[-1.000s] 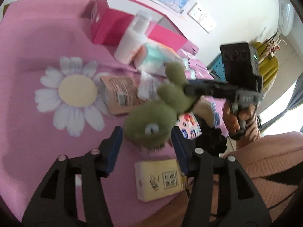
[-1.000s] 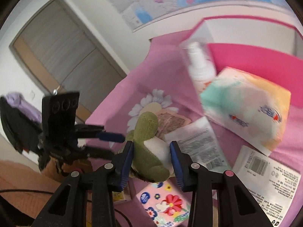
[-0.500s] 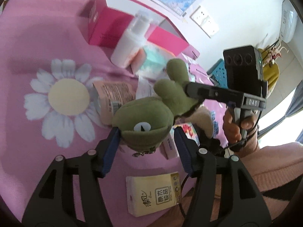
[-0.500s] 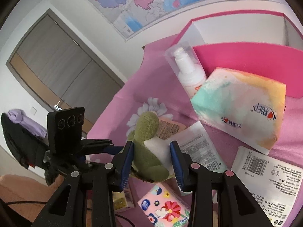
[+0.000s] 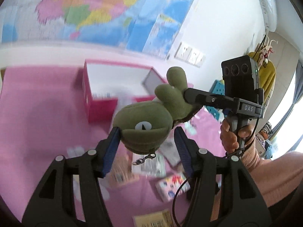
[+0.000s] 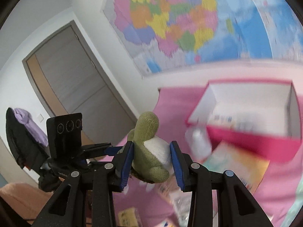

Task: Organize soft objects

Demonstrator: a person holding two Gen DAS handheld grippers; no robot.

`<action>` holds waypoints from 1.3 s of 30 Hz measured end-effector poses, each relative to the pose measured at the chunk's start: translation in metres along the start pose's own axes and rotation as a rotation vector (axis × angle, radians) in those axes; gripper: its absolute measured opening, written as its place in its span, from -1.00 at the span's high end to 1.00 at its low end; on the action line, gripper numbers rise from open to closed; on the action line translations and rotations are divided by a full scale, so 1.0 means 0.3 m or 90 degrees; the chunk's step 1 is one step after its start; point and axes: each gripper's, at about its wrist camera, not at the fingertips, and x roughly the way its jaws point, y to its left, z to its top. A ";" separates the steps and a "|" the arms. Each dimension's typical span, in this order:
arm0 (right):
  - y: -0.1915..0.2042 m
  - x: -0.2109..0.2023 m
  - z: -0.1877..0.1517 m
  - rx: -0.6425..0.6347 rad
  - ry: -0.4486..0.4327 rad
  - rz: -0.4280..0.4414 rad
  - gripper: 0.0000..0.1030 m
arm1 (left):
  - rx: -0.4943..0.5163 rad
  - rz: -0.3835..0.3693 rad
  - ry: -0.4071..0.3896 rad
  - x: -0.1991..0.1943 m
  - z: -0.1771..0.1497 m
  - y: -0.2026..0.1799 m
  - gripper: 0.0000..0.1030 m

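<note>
A fuzzy green plush toy (image 5: 145, 126) is up in the air above a bench covered with a soft pink cloth (image 5: 47, 117). It is round and squashy. Its head is a fat green ball with a pale eye patch. Its tummy is white and fluffy in the right wrist view (image 6: 157, 149). A little metal clip hangs under its head.

The left gripper (image 5: 146, 149) has black plastic arms and blue ridged fingers (image 5: 111, 147). The toy's head sits between them. The fingers have just opened a bit. One finger touches the head on the left side. The other finger stands a little apart from it, so they are partly open and do not squeeze the toy.

The right gripper (image 6: 151, 160) holds the toy's body. Its blue fingers (image 6: 126, 160) press on both sides of the green and white tummy. A hand (image 5: 233, 134) in a pink knit sleeve holds this gripper's handle.

The toy lies long ways from one gripper to the other. Its head points at the left gripper. Two stubby green bits stick up at the far end.

Behind it, near the back edge of the bench, stands an open pink box (image 5: 106, 92) with white insides. Blurry packets lie on the cloth below. A bright map (image 6: 170, 22) hangs on the wall.
</note>
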 end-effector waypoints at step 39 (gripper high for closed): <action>-0.632 0.375 0.301 0.202 0.060 -0.199 0.05 | -0.034 0.186 0.114 0.661 0.410 0.321 -0.05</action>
